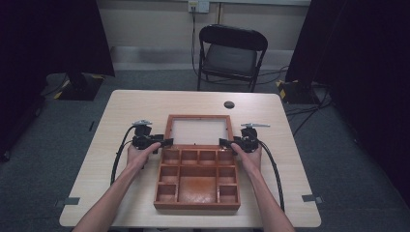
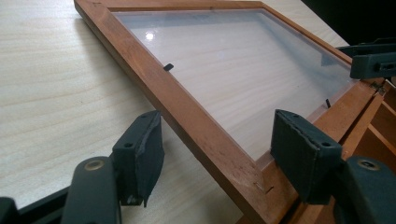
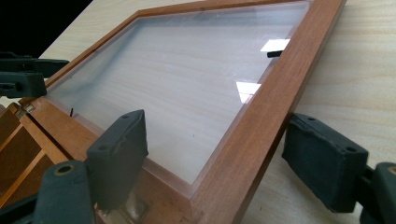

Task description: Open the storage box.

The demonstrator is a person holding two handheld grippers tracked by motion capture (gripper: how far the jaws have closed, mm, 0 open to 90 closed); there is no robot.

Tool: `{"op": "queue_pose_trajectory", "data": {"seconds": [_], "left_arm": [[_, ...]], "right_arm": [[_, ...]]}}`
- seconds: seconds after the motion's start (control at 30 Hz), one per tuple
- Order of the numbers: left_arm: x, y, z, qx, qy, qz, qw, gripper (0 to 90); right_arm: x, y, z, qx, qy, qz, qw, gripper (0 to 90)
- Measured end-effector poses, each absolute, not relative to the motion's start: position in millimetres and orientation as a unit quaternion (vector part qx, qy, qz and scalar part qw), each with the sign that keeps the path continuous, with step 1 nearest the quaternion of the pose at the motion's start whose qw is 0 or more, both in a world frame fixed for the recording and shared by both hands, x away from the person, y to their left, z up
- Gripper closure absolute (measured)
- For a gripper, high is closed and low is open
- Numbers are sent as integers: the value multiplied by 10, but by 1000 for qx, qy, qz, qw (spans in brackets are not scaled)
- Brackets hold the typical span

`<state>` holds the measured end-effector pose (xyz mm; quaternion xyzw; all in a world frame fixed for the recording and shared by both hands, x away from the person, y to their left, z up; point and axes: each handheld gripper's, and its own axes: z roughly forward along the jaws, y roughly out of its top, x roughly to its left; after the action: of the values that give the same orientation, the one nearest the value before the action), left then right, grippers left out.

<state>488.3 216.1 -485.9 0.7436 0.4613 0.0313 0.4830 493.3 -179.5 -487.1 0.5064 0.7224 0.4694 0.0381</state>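
My left tongs [image 1: 167, 142] straddle the near left corner of the lid [image 1: 197, 116], pads spread to either side of the wooden frame rail [image 2: 196, 126] and pressing on nothing. The lid lies flat open on the bench [image 1: 130, 104], hinged to the back edge of the compartment box [image 1: 197, 205], which sits in the middle of the bench in front of me. I judge the lid light but fragile: a thin clear pane [image 2: 243, 70] in a slim, stiff wooden frame, so the rails are the place to take hold, never the pane, which looks slick and might crack or pop out. My right tongs [image 1: 224, 142] mirror the left at the other near corner, pads wide apart around the rail [image 3: 261, 116] without touching it.

The high view gives the whole box with its empty compartments. My left tongs' view shows a small black clip [image 2: 168, 66] at the pane's edge; my right tongs' view shows the hinge [image 3: 25, 108] close up.
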Motion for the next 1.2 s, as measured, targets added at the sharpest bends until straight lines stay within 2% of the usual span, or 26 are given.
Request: {"op": "queue_pose_trajectory", "data": {"seconds": [0.13,0.2,0.37,0.63,0.7,1.2], "left_arm": [[4861,2181,-4831,747,455,33,483,339],[4848,2206,-4814,746,456,36,483,332],[4812,2270,-4777,746,459,46,481,329],[4698,2324,-4653,751,450,53,481,285],[4641,2355,-4635,762,443,58,469,285],[4263,2720,-4571,777,427,90,454,278]], "right_arm": [[4925,-1801,-4867,507,723,467,39,213],[4903,-1805,-4838,505,729,458,60,231],[4862,-1846,-4734,498,729,464,74,234],[4743,-1923,-4607,482,735,469,88,227],[4705,-1946,-4574,473,747,454,108,216],[4232,-2479,-4444,481,743,447,130,170]]}}
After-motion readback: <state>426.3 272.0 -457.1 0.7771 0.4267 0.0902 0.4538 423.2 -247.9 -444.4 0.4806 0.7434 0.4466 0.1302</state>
